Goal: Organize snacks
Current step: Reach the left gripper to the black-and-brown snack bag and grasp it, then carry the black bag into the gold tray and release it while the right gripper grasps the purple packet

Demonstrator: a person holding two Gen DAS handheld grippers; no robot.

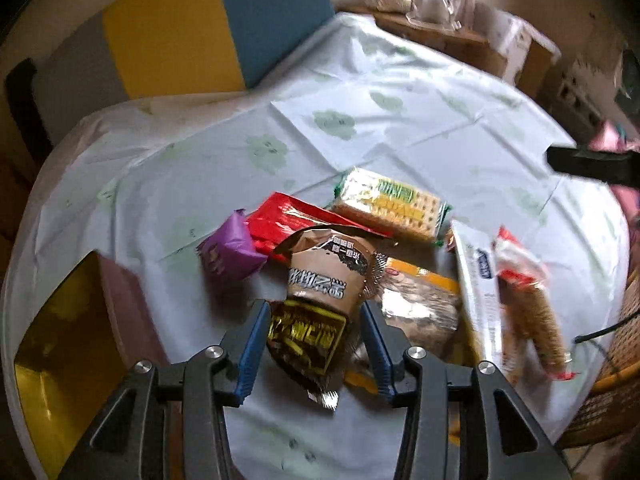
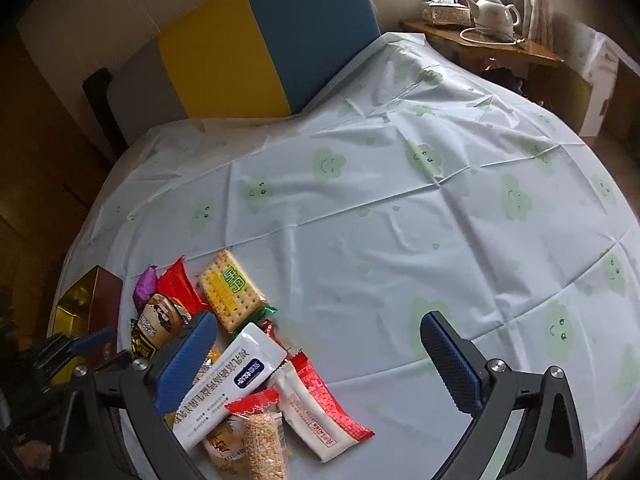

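Left wrist: jaws straddle brown snack packet (image 1: pixel 320 292).

Snack packets (image 2: pixel 240 364) heaped at the table's (image 2: pixel 400 216) near left edge, open box (image 2: pixel 86 312) just left.

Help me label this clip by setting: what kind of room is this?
Probably a home dining or living room: a table under a cloud-print tablecloth, a teapot on a wooden side table, and a yellow and blue cushioned seat beside the table.
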